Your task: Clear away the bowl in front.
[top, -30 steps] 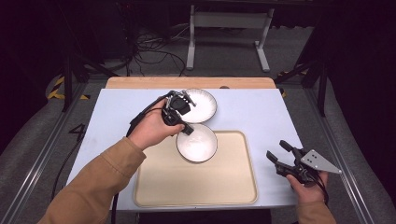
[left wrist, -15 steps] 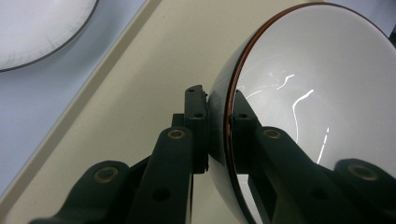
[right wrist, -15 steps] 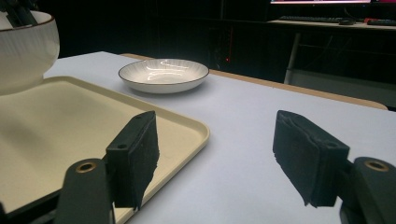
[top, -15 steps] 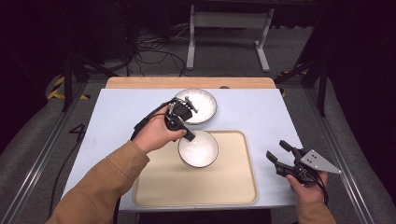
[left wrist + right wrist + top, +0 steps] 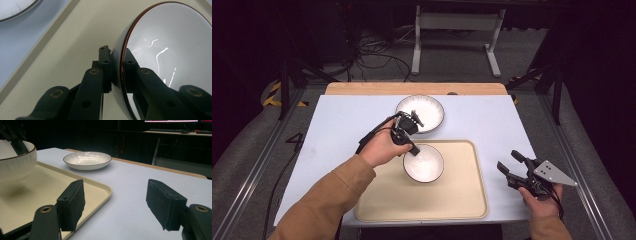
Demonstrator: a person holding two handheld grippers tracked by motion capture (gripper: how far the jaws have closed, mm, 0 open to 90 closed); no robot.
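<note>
A pale blue table [image 5: 337, 130] in a dark room, a beige tray [image 5: 462, 200] at its near edge.

Nearest, the right gripper [image 5: 511, 167] hovers beside the tray, jaws spread wide, holding nothing. On the tray, the left gripper [image 5: 411, 134] pinches the rim of a white bowl [image 5: 424, 164], which looks empty. Beyond sits a shallow ribbed plate [image 5: 432, 107], then cables on the floor [image 5: 372, 52].
</note>
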